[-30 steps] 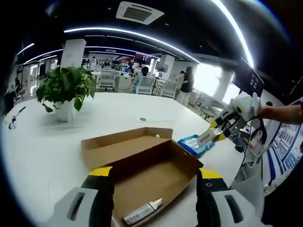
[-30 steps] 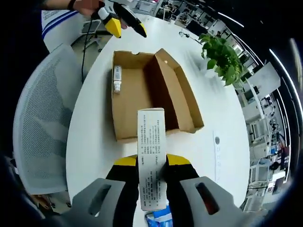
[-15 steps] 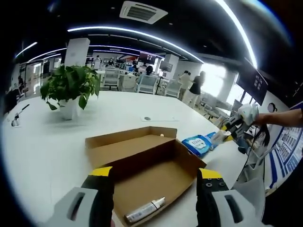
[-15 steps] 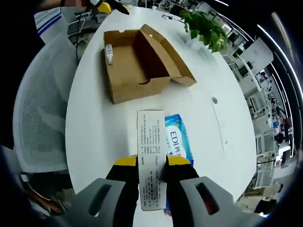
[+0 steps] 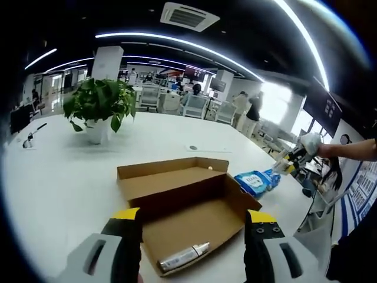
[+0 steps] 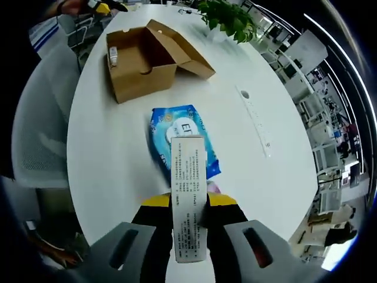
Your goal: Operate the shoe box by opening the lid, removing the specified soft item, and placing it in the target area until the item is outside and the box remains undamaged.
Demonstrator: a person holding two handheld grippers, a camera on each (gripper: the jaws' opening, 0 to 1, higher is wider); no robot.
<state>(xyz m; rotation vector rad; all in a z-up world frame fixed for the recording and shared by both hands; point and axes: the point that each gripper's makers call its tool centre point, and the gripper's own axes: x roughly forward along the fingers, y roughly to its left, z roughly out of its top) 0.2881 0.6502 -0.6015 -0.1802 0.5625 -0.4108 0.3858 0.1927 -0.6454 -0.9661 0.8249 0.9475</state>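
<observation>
The brown shoe box [image 5: 194,203] lies open on the white table, its lid [image 5: 168,177] folded back. A white tube [image 5: 182,257] rests in its near corner. My left gripper [image 5: 193,233] hovers open just before the box, nothing between its jaws. A blue wipes pack [image 5: 253,180] lies to the right of the box. My right gripper [image 6: 188,203] is shut on a white printed carton [image 6: 188,188], held above the blue wipes pack [image 6: 179,144]. In the right gripper view the shoe box [image 6: 141,59] sits farther off at upper left, with the tube [image 6: 113,56] inside.
A potted plant [image 5: 99,109] stands at the back left of the table. A grey mesh chair [image 6: 35,135] is beside the table edge. A white strip [image 6: 254,121] lies on the table right of the wipes. People and desks fill the far room.
My right gripper has carried the white carton away from above the shoe box to over the blue wipes pack. The left gripper stays open before the box; its view shifted slightly.
</observation>
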